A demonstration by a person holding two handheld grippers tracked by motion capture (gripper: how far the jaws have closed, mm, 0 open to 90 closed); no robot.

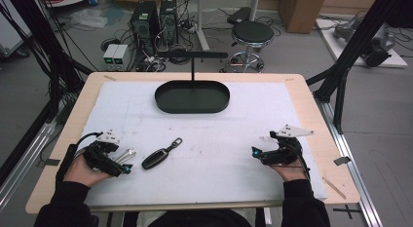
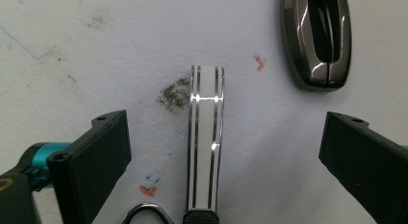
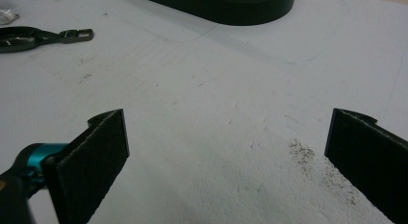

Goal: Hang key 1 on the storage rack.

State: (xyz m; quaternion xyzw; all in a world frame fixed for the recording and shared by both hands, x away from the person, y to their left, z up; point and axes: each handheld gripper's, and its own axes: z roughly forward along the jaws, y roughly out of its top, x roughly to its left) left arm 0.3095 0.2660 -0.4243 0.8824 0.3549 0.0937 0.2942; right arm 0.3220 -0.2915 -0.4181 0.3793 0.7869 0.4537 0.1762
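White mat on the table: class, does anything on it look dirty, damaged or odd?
Yes. The white mat has a dark gritty smudge beside the silver clip, and another speckled patch near the right gripper.

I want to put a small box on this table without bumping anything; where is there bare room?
The widest bare patch of white mat lies between the black oval tray and the right gripper. The mat's far corners, either side of the tray, are also bare. It is crowded near the left gripper, where the silver clip and dark key fob lie close together.

no readable text, labels, brands or numbers on anything
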